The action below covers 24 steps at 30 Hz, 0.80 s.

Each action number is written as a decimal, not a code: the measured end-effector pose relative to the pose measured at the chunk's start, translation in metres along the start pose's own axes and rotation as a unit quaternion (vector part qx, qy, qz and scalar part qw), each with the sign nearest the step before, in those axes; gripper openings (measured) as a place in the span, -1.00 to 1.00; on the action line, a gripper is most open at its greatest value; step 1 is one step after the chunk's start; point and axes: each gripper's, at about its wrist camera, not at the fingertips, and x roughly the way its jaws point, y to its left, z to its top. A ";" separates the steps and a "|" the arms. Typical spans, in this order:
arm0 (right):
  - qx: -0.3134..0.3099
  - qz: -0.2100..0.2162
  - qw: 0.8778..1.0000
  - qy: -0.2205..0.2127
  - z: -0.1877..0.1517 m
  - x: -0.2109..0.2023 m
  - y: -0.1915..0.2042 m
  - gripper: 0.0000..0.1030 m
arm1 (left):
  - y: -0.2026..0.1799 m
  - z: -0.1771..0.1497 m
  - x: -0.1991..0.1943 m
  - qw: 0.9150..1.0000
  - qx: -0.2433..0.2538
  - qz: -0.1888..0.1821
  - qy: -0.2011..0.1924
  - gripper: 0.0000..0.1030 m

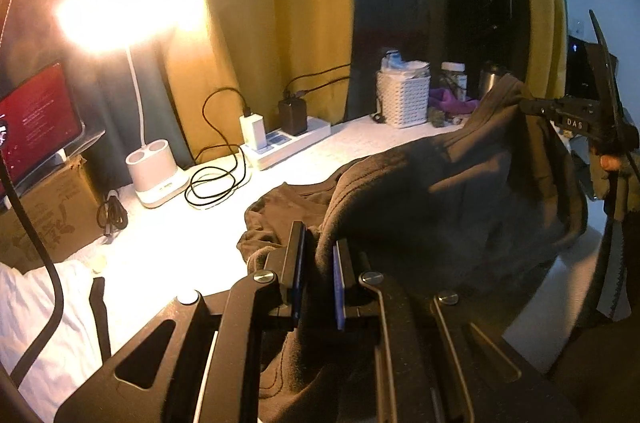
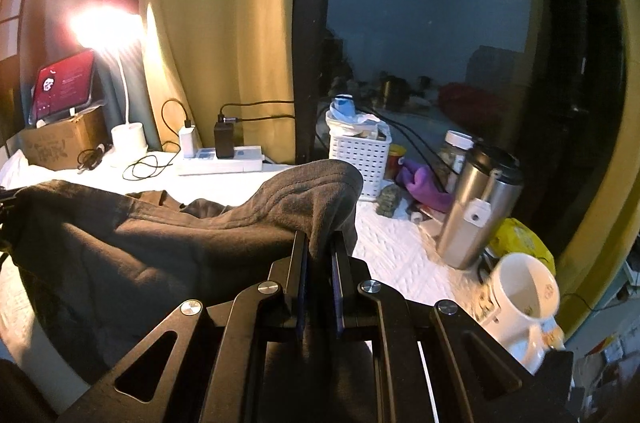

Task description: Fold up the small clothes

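A dark brown garment (image 1: pixel 440 191) hangs stretched between my two grippers above the white table (image 1: pixel 180 247). My left gripper (image 1: pixel 319 243) is shut on one edge of it, with cloth bunched between the jaws. My right gripper (image 2: pixel 320 243) is shut on the other end of the garment (image 2: pixel 160 243), which has a ribbed band folded over the jaws. In the left wrist view the right gripper (image 1: pixel 532 105) shows at the far right, holding the cloth raised. Part of the garment still lies on the table.
A lit desk lamp (image 1: pixel 156 179), a power strip (image 1: pixel 288 143) with chargers and cables, a tablet (image 1: pixel 36 127) on a cardboard box, a white basket (image 2: pixel 360 155), a steel tumbler (image 2: pixel 476 203), a white mug (image 2: pixel 520 307) and a purple cloth (image 2: pixel 424 187) stand around the table.
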 end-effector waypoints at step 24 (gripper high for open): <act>-0.010 0.017 0.997 0.079 0.020 0.149 0.008 -0.81 | 0.074 -0.009 0.110 0.988 -0.036 -0.022 0.148 -0.75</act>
